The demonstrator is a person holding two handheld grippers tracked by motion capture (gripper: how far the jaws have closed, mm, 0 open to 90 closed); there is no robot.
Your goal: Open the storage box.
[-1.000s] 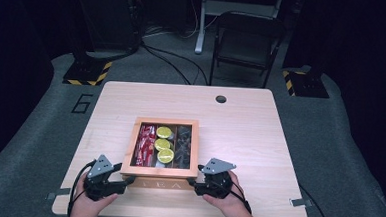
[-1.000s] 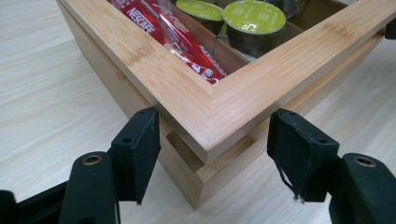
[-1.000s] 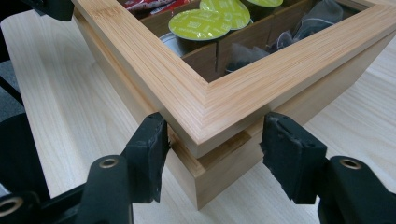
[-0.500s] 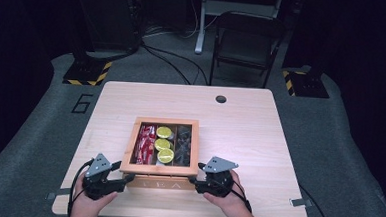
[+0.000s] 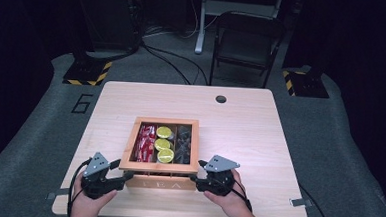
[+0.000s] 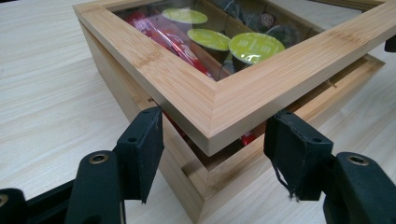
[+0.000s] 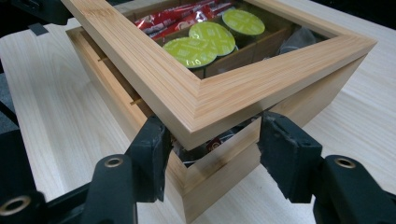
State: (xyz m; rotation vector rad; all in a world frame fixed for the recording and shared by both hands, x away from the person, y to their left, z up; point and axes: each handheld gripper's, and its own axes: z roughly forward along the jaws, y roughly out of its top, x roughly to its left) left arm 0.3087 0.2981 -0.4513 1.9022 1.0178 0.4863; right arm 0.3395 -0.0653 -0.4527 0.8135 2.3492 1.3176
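Lid (image 6: pixel 243 88) glare blurs dark packets (image 5: pixel 183 144) underneath.

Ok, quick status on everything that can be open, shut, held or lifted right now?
Lid: raised at the front, gap above the box.
Tea box: partly open, resting on the table.
Left gripper: jaws astride the lid's corner, grip unclear.
Right gripper: the same at the other corner.
Green capsules: inside, under the glass.

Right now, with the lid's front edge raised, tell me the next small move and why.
Probably raise both grippers together a little more. The lid is lifted only at its front corners, a narrow gap above the box. The left gripper and right gripper each straddle a corner, so an even lift should keep the lid level as it swings open.
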